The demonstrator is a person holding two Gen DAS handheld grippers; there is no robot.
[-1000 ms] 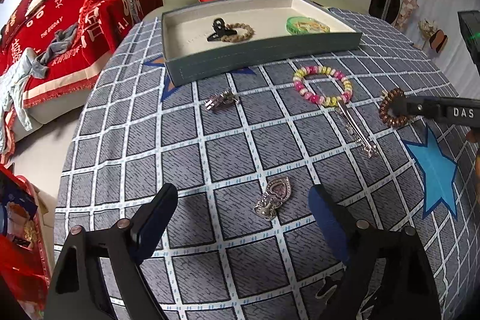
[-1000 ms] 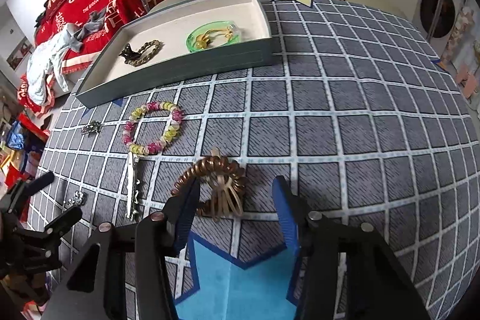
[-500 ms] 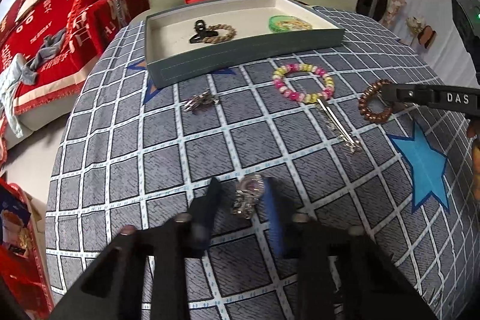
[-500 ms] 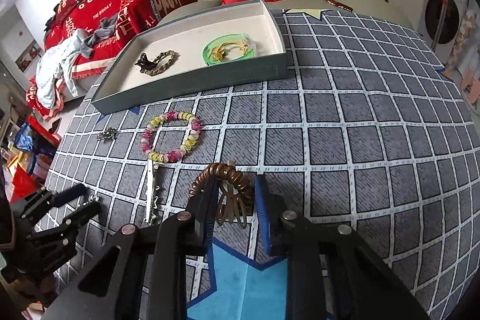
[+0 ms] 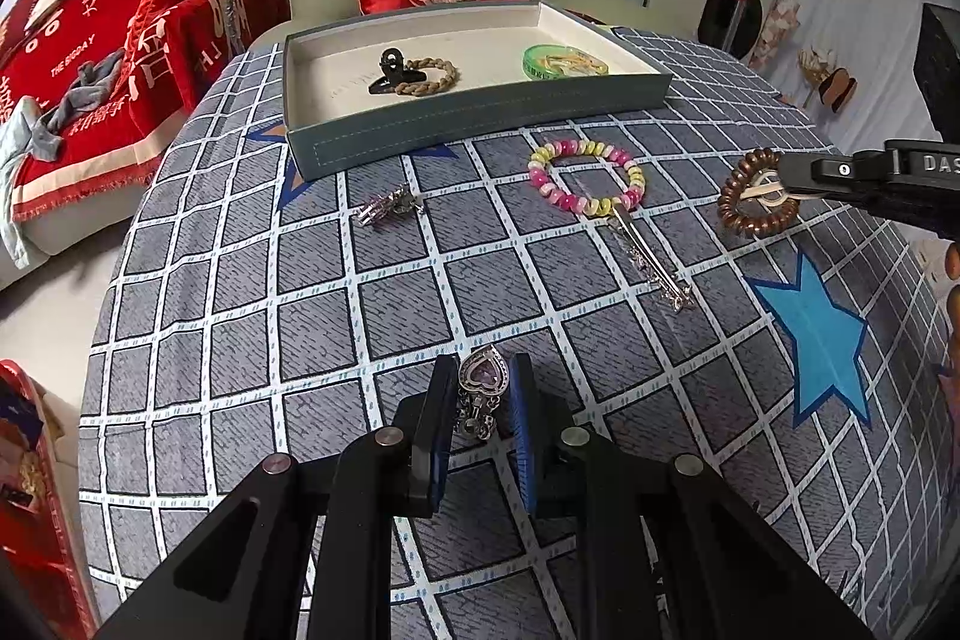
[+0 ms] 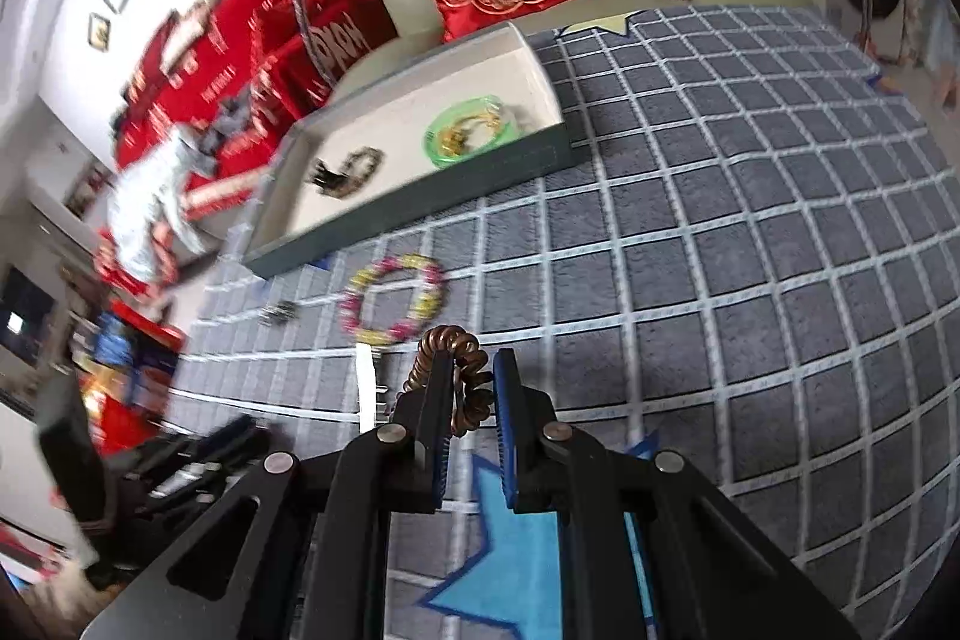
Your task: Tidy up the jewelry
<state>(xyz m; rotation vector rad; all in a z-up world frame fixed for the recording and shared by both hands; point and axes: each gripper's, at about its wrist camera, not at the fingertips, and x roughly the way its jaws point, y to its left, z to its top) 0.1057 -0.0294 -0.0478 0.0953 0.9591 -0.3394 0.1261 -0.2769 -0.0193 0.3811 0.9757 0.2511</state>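
Right now my left gripper [image 5: 480, 388] is clenched on the heart brooch [image 5: 482, 380] near the tablecloth's [image 5: 240, 316] front edge. My right gripper [image 6: 472, 388], jaws just closing, pinches the brown coil bracelet [image 6: 447, 346] by the blue star [image 6: 510, 550]. Beyond both, the beaded bracelet [image 5: 585, 181] lies before the tray [image 5: 480, 123] at the far edge.

Right wrist view smears the bead bracelet [image 6: 393, 299] and the room at left; the right tool [image 5: 780, 181] covers part of the coil hair tie [image 5: 757, 202]; its body runs off the edge.
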